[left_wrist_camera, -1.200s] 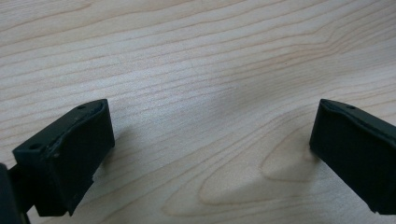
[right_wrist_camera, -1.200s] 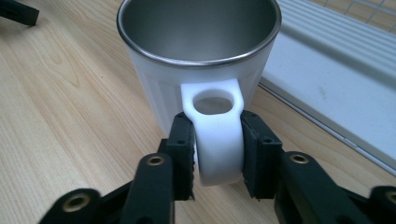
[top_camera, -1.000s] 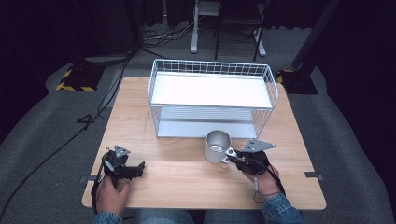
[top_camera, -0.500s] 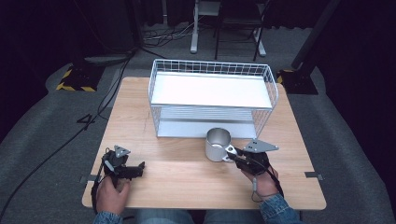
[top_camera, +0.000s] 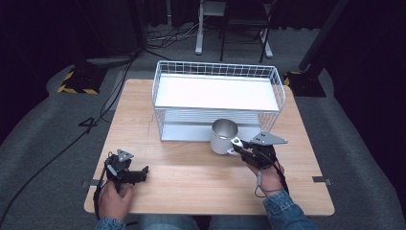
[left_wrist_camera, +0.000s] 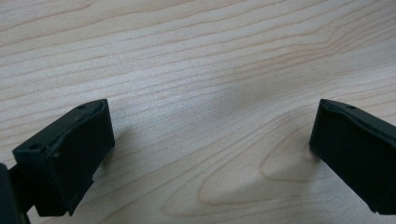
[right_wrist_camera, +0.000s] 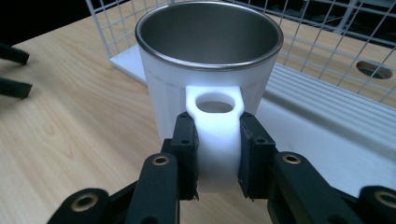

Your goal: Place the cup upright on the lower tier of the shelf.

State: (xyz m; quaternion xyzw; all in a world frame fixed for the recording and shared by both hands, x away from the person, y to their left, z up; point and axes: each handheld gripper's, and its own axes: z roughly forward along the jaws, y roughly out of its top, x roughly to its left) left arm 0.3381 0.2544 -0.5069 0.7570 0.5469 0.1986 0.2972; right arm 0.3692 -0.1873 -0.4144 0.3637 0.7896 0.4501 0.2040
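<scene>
While pinching the handle of the white mug [right_wrist_camera: 210, 74], right hand-held gripper [right_wrist_camera: 215, 154] lifted slightly nearer the wire basket [top_camera: 218, 69]; left hand-held gripper [left_wrist_camera: 210, 154] spread, idle.

The mug [right_wrist_camera: 205, 79] is showing a white plastic shell and brushed metal lining; the surface [top_camera: 201, 167] is looking like matt pale wood; the rack [top_camera: 218, 76] is gleaming white-coated wire.
</scene>
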